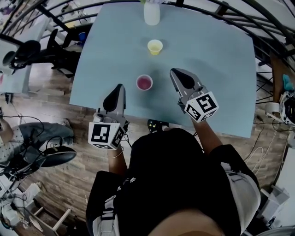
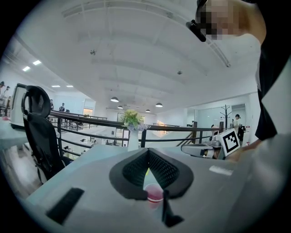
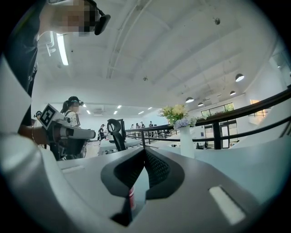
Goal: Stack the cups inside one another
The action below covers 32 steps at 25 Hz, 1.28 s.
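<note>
- Torso of person (image 1: 184,175) in dark top at 6 o'clock of head view, both forearms reaching fwd over near table edge.
- L gripper (image 1: 119,90) sits at 8 o'clock of pink cup (image 1: 144,83) and points toward 12. Its own view shows jaw tips pressed together, clenched on nothing. Cup shows thru gap below tips, farther on, not touched.
- R gripper (image 1: 176,74) sits at 3 o'clock of pink cup, angled toward 11. Jaws clenched tip to tip, empty. In its own view only a red sliver of cup shows thru gap.
- Pink cup stands upright, mouth up, on light-blue table (image 1: 212,69), between the 2 grippers: near both, apart from each.
- Yellow cup (image 1: 155,47) stands upright at 1 o'clock of pink cup, farther out, well apart. Cups not nested.
- White vase (image 1: 151,13) w/ flowers at 12 o'clock of yellow cup, near far table edge.
- Black railing (image 2: 143,139) runs beyond far edge. Black office chair (image 2: 43,136) off table's L side, approx 10 o'clock.
</note>
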Motion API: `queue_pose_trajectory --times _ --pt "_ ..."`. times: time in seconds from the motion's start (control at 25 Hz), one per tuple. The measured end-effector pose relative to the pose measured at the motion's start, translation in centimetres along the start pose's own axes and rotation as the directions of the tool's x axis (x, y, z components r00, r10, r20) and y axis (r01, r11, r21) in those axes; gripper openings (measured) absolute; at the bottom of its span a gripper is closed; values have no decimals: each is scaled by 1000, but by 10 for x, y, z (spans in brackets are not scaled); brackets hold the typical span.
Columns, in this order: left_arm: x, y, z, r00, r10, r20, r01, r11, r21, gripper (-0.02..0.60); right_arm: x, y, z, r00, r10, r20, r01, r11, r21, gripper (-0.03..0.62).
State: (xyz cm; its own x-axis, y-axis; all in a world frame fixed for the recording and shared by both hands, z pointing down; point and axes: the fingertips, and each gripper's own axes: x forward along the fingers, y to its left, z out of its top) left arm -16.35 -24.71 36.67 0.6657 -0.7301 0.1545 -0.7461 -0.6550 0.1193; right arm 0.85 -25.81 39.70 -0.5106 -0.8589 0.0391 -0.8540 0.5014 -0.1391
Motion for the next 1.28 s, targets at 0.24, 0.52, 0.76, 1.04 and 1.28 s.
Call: queue_pose_trajectory --times 0.24,0.52,0.76,1.04,1.28 --pt "-3 6 3 1000 22 3 -22 1000 3 -17 20 -23 6 1000 -15 0 15 999 -50 12" --pt "-9 17 4 997 79 -5 -79 997 5 -17 52 -47 -5 999 -8 -45 4 996 -91 42" --pt "-12 27 3 991 132 -18 -132 991 9 -17 79 -63 -31 995 14 -103 -23 996 -85 120" --pt "-18 44 -2 981 183 -68 -182 983 15 -17 118 -81 -62 984 2 -180 -20 995 -99 225" --pt "-22 59 -4 967 238 -96 -238 971 13 -17 149 -97 -88 969 0 -245 -22 996 -85 294"
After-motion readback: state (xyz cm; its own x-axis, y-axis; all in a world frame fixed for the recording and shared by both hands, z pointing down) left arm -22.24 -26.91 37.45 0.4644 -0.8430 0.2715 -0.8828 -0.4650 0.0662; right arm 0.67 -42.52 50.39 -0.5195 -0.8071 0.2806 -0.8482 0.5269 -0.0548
